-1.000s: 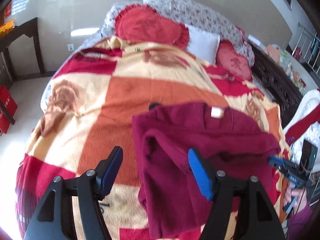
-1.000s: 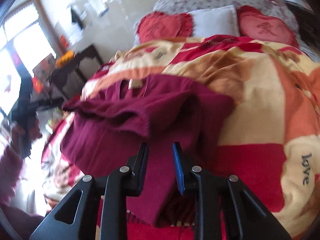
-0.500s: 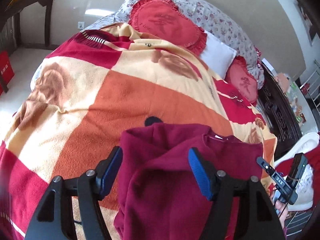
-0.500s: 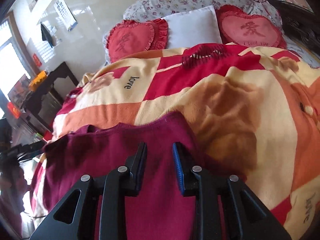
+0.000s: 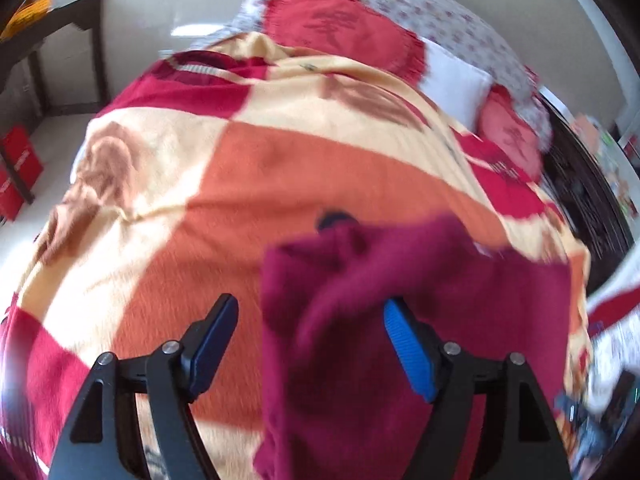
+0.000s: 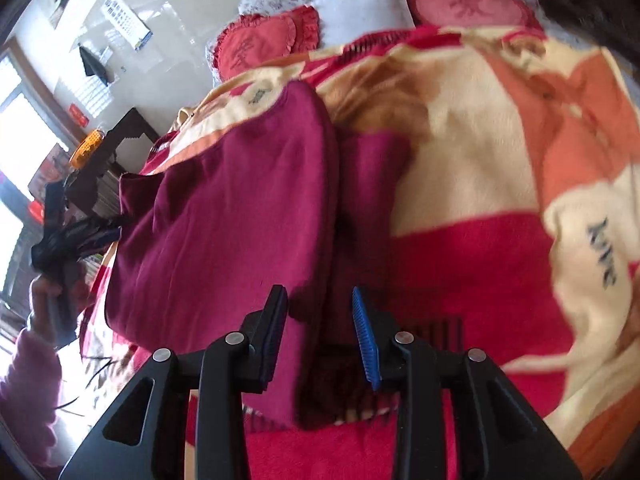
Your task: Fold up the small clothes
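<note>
Right gripper (image 6: 320, 336) jaws have just been opening, releasing the maroon sweater (image 6: 240, 216); left gripper (image 5: 308, 344) wide open.

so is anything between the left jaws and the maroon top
Nothing visible. The left gripper stands open right over the maroon top's near edge, with only the checked blanket beside it. Its jaws have just been opening; cloth lies between them, not pinched.

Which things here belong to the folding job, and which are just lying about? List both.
Job: maroon sweater, left gripper, right gripper.

Lying about: patterned blanket, heart cushions, white pillow, dark side table, wall calendar.
</note>
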Available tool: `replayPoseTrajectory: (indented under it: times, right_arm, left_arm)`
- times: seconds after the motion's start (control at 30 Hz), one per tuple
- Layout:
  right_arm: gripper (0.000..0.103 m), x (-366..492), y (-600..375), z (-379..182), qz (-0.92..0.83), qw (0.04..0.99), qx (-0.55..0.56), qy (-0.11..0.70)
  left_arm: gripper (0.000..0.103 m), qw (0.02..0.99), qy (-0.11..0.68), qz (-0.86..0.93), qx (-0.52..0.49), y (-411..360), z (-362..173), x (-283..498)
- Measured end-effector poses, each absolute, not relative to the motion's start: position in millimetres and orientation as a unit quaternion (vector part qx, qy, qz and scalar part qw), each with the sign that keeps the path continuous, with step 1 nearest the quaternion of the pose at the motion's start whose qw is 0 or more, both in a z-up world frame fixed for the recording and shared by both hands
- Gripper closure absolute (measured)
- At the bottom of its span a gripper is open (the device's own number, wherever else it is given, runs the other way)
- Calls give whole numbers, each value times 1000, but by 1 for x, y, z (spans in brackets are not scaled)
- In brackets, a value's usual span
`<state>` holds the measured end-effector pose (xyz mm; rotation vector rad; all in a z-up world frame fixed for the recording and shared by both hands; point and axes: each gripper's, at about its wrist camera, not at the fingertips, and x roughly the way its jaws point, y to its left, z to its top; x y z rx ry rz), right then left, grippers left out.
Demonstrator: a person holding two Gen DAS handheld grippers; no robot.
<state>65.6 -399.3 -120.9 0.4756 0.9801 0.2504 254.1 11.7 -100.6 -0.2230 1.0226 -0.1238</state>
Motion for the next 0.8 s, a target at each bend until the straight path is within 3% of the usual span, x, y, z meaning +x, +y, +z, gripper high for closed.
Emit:
replayPoseTrajectory:
  times: [0.2, 0.5, 0.57, 0.8]
  right_arm:
    - [81, 40, -390, -120, 130, 849, 229, 459]
    - [80, 29, -376, -134, 157, 846, 215, 461]
    - [103, 31, -374, -137, 152, 849, 219, 457]
    - [103, 11, -394, -137, 135, 844, 244, 459]
  left_arm:
    - [23, 832, 534, -24, -150, 35, -125, 280]
    - [24, 846, 509, -124, -100, 42, -90, 175]
    - [24, 842, 516, -131, -88, 41, -92, 152]
    - [24, 843, 510, -150, -80, 40, -102, 101]
